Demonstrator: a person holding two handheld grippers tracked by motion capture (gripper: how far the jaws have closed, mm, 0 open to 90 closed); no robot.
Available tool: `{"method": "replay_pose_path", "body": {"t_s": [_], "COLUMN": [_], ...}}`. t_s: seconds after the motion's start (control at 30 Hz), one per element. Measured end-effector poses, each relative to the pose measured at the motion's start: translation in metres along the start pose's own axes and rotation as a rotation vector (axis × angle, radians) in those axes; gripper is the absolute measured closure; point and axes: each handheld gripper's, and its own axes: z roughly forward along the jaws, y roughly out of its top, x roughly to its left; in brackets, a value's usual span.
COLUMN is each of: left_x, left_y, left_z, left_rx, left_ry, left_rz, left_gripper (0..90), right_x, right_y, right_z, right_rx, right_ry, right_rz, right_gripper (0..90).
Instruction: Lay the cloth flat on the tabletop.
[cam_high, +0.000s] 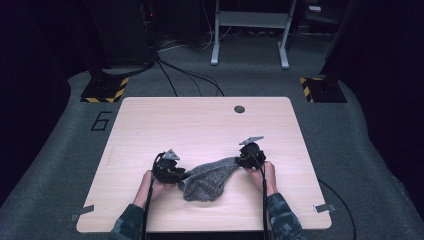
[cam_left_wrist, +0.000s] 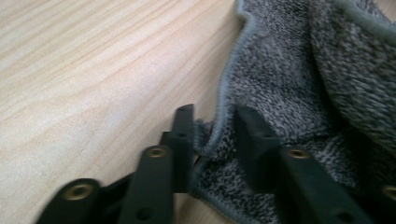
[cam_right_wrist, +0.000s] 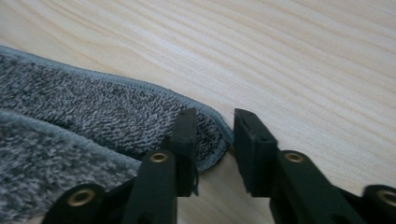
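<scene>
A dim room with grey carpet surrounds a pale wood bench (cam_high: 150, 125), and on its near half lies a grey towel (cam_high: 207, 179), rumpled and doubled over on itself, stretched between the two hands. It is terry cloth with a stitched hem (cam_left_wrist: 223, 88), so I judge it light, soft and entirely limp: it will sag and fold wherever it is not held, and the pile should give the black jaws good friction rather than slip. The best places to take hold are the corners, right on the hem, where the cloth is thickest and least likely to pull through. The left tongs (cam_left_wrist: 212, 121) have their jaws parted with a puckered bit of hem standing between them, not pinched as far as the left gripper view shows. The right tongs (cam_right_wrist: 215, 126) are likewise parted, one jaw resting on the rounded corner (cam_right_wrist: 210, 133) of the towel and the other over bare wood just beside it. Both would need to close before the cloth can be lifted or spread. Farther off, a small dark round hole (cam_high: 239, 109) sits near the bench's far edge, and cables trail across the carpet beyond.
</scene>
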Motion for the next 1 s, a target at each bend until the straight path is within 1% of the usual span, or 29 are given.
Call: {"method": "replay_pose_path", "body": {"t_s": [0.03,0.07,0.1,0.13,0.17,0.2,0.27,0.33,0.37,0.4,0.47,0.5,0.53,0.57,0.6,0.63,0.67,0.7,0.77,0.8,0.83,0.9,0.93,0.97,1.0], "left_x": [0.000,0.000,0.000,-0.001,-0.001,0.000,0.000,-0.001,-0.001,-0.001,-0.004,-0.004,-0.006,-0.007,-0.008,-0.009,-0.010,-0.010,-0.011,-0.010,-0.007,-0.001,0.003,0.009,0.014], "left_y": [0.000,0.001,0.001,0.001,0.001,0.001,0.001,0.001,0.002,0.003,0.006,0.007,0.009,0.011,0.013,0.013,0.013,0.013,0.010,0.008,0.007,0.009,0.013,0.023,0.033], "left_z": [0.000,-0.001,-0.001,-0.002,-0.004,-0.007,-0.016,-0.026,-0.031,-0.036,-0.045,-0.048,-0.053,-0.057,-0.061,-0.062,-0.063,-0.063,-0.061,-0.058,-0.056,-0.053,-0.050,-0.048,-0.048], "left_rx": [-0.009,-0.018,-0.018,-0.028,-0.046,-0.064,-0.104,-0.142,-0.150,-0.163,-0.182,-0.195,-0.203,-0.206,-0.199,-0.197,-0.184,-0.181,-0.137,-0.125,-0.115,-0.116,-0.123,-0.123,-0.110], "left_ry": [0.002,0.031,0.031,0.047,0.047,0.058,0.062,0.089,0.101,0.113,0.122,0.133,0.143,0.152,0.165,0.178,0.175,0.176,0.189,0.188,0.192,0.192,0.203,0.224,0.244], "left_rz": [0.003,0.003,0.003,0.006,0.000,-0.003,-0.013,-0.018,-0.011,-0.006,-0.007,0.001,0.001,0.008,0.018,0.021,0.023,0.022,0.033,0.029,0.025,0.011,0.005,0.012,0.028], "left_gripper": [77.6,83.4,84.1,84.1,84.5,84.6,84.6,84.5,84.5,84.5,84.5,84.6,84.6,84.6,84.5,84.6,84.5,84.5,84.5,84.5,84.6,85.1,85.4,85.9,86.2], "right_x": [0.000,0.000,0.000,-0.001,-0.002,-0.002,-0.003,-0.005,-0.006,-0.008,-0.008,-0.009,-0.008,-0.007,-0.007,-0.006,-0.006,-0.005,-0.004,-0.003,-0.003,-0.006,-0.008,-0.012,-0.018], "right_y": [0.000,-0.001,-0.001,-0.001,-0.001,-0.002,-0.003,-0.003,-0.003,-0.002,0.000,0.001,0.003,0.005,0.007,0.008,0.009,0.009,0.007,0.005,0.003,0.003,0.005,0.009,0.019], "right_z": [0.000,0.000,0.000,0.000,-0.001,-0.001,-0.004,-0.011,-0.017,-0.021,-0.031,-0.035,-0.039,-0.045,-0.049,-0.053,-0.056,-0.059,-0.062,-0.063,-0.063,-0.060,-0.058,-0.056,-0.054], "right_rx": [0.002,-0.004,-0.004,-0.001,0.001,-0.006,-0.019,-0.052,-0.077,-0.098,-0.130,-0.157,-0.168,-0.191,-0.209,-0.213,-0.221,-0.222,-0.222,-0.213,-0.207,-0.192,-0.187,-0.185,-0.203], "right_ry": [0.007,0.023,0.023,0.033,0.040,0.036,0.035,0.035,0.036,0.037,0.037,0.033,0.030,0.029,0.029,0.028,0.031,0.036,0.040,0.047,0.050,0.052,0.046,0.045,0.035], "right_rz": [0.001,0.004,0.004,0.009,0.009,0.016,0.020,0.031,0.040,0.036,0.044,0.036,0.040,0.048,0.039,0.044,0.038,0.036,0.027,0.029,0.025,0.020,0.016,0.024,0.028], "right_gripper": [78.1,83.6,83.6,84.6,85.7,86.4,87.0,87.2,87.2,87.2,87.2,87.2,87.3,87.3,87.3,87.3,87.3,87.3,87.3,87.5,87.6,88.0,88.2,88.4,88.6]}}
